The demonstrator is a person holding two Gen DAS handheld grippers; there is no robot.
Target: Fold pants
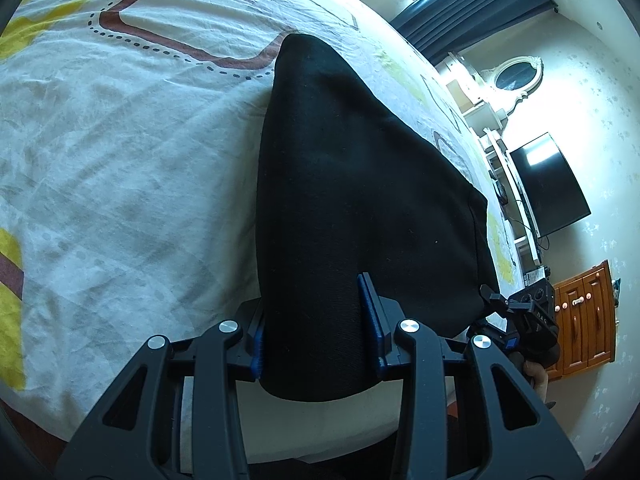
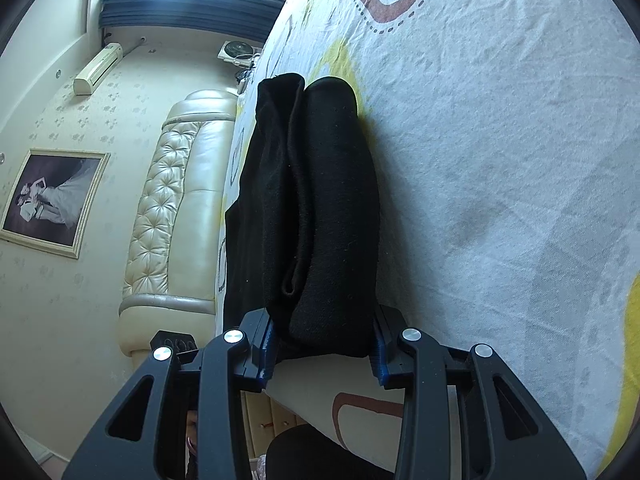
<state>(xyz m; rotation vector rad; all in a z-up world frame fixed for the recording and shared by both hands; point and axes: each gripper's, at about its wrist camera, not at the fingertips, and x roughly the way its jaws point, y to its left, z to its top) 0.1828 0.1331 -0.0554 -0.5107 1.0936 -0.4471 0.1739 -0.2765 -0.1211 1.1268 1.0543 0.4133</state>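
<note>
Black pants (image 1: 360, 200) are bunched in layers on the bed sheet (image 1: 120, 160), near its edge. One end is clamped by the left hand-held gripper (image 1: 316, 336), the other by the right hand-held gripper (image 2: 324, 344). Both grips should be kept level, edges aligned, fabric laid flat before release.

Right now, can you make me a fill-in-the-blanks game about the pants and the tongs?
1. The pants are the colour ____.
2. The pants lie on a patterned ____.
3. Both the left tongs and the right tongs are shut on the ____.
4. In the right wrist view, a framed ____ hangs on the wall beside the headboard.

Missing words: black; bedsheet; pants; picture
</note>
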